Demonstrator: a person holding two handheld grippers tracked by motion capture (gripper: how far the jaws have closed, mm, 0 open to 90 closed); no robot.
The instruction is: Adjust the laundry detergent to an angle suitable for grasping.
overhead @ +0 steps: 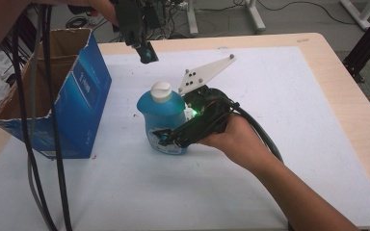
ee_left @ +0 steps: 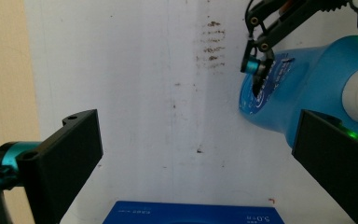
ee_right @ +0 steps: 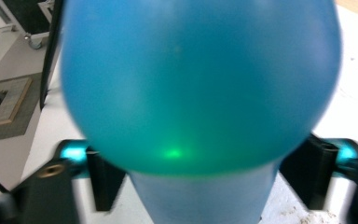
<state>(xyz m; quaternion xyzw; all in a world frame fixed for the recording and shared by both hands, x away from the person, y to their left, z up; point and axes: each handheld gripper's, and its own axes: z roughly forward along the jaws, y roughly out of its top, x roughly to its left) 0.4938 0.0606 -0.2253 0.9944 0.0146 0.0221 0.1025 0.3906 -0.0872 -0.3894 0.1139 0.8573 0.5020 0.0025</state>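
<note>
Between black tongs (ee_right: 200, 179), a rounded, glossy blue bottle (ee_right: 196, 84).

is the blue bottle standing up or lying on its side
Standing up. The blue bottle rests on its base on the table, with its white cap at the top.

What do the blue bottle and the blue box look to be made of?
Blue bottle: likely glossy, translucent plastic; it glows green where a light hits it, and has a white cap. Blue box: printed cardboard, with a brown raw inside and ragged torn top edges.
</note>
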